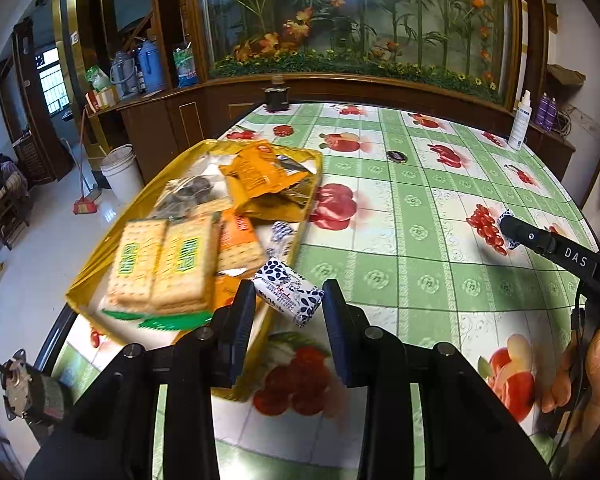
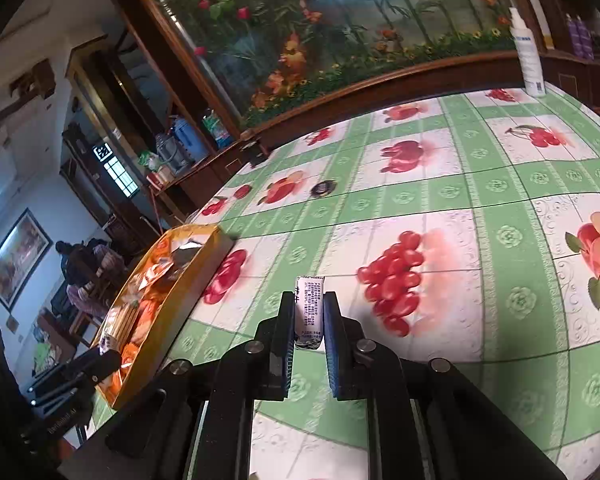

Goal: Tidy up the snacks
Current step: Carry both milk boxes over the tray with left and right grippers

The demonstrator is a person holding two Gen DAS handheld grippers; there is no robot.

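My left gripper [image 1: 288, 302] is shut on a small blue-and-white wrapped snack [image 1: 290, 294], held by its ends just over the near right rim of the yellow tray [image 1: 310, 204]. The tray holds cracker packs [image 1: 164, 264], orange packets [image 1: 260, 176] and a dark packet [image 1: 188, 194]. My right gripper [image 2: 309, 306] is shut on another small white wrapped snack [image 2: 309, 308], standing upright between the pads above the fruit-print tablecloth [image 2: 440, 208]. In the left wrist view the right gripper [image 1: 508, 230] hovers over the table at right with that snack [image 1: 505, 216] at its tip.
A white spray bottle [image 1: 520, 120] stands at the table's far right edge. At the far side are a dark jar [image 1: 276, 98], a red cap [image 1: 282, 131] and a dark round lid [image 1: 396, 156]. The tray sits at the table's left edge; a white bucket [image 1: 120, 168] is on the floor.
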